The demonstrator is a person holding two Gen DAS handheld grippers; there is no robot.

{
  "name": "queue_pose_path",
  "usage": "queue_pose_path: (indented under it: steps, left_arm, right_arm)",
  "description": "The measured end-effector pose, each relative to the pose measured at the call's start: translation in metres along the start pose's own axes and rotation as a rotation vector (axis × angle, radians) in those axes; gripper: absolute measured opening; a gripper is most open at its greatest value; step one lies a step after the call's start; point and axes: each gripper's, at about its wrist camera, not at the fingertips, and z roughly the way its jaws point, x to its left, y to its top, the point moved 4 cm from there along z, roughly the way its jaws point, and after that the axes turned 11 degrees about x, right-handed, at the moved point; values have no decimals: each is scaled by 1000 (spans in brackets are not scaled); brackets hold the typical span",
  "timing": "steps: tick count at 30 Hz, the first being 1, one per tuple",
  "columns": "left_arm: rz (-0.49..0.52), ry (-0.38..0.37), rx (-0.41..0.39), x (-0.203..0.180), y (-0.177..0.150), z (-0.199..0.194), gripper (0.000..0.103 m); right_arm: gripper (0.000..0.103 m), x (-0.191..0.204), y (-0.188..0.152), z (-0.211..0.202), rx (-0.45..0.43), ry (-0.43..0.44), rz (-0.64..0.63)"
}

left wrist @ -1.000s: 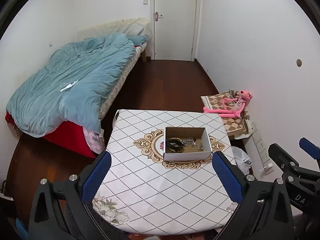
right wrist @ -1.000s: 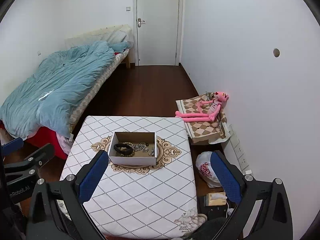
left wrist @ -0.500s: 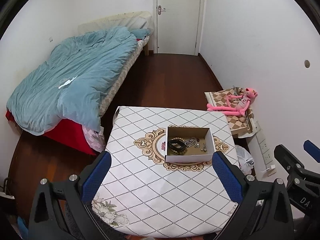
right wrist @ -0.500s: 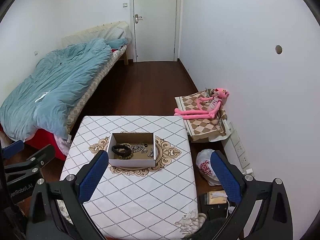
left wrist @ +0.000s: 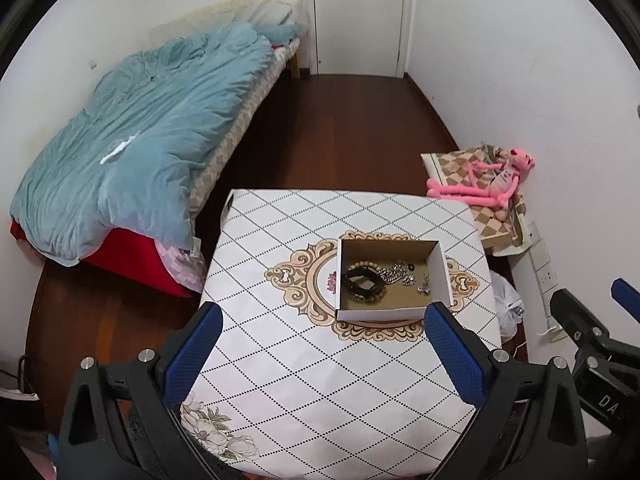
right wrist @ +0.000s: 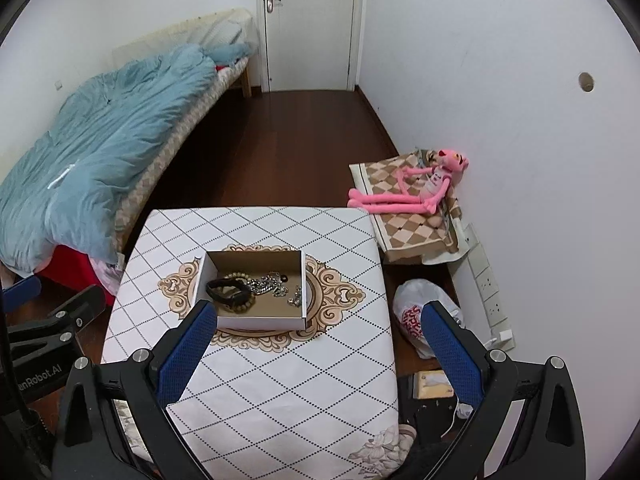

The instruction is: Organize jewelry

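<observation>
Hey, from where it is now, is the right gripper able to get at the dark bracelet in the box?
Probably yes. The right gripper is open and empty, the cardboard box has no lid, and the dark bracelet lies on top at the box's left end. Only bare table lies between them.

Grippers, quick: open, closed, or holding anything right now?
Left gripper: open, holding nothing.
Right gripper: open, holding nothing.

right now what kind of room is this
Most likely a small bedroom at home: a bed with a rumpled blue duvet along one wall, a closed door at the far end, and a pink plush toy on the floor beside the patterned table.
</observation>
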Motion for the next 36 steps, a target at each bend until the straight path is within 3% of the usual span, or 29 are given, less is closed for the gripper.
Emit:
queue_pose_path:
  steps: [13, 36]
  left_arm:
    - [-14, 3, 79, 0, 15, 37, 103]
    - [-5, 22, 89, 3, 13, 46, 103]
  right_arm:
    - [103, 4, 18, 49, 102, -15, -22]
    - [103, 4, 16, 55, 129, -18, -34]
